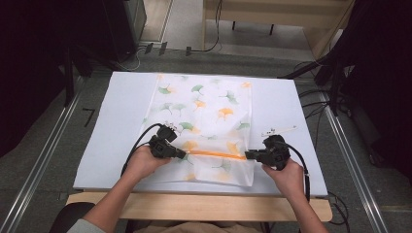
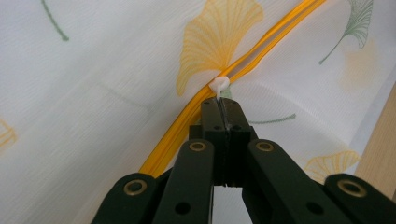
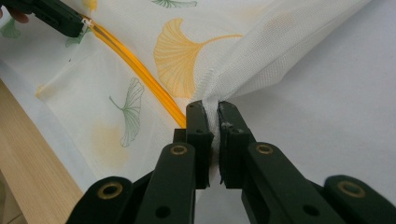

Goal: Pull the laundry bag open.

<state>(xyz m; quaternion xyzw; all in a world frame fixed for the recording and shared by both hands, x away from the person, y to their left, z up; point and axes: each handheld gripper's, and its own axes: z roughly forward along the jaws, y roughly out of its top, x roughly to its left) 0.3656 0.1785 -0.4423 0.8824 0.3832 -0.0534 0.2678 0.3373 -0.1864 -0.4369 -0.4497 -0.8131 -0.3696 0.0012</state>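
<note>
Running crosswise on the worktop point(image 1: 121, 121), the bag's orange zipper point(image 1: 214, 155) is spanned: its white pull point(image 2: 219, 85) is clenched by the left tool point(image 1: 183, 154), the bag point(image 1: 209, 111) edge by the right tool point(image 1: 248, 155).

Left gripper point(image 1: 181, 154) fingers pressed together, right gripper point(image 1: 248, 155) fingers clamped

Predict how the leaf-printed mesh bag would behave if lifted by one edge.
Probably floppy: the mesh bag bunches into folds where the right hand-held gripper pinches it. Likely light, since its weave looks thin and sheer. The orange zipper may stay slightly stiffer.
</note>
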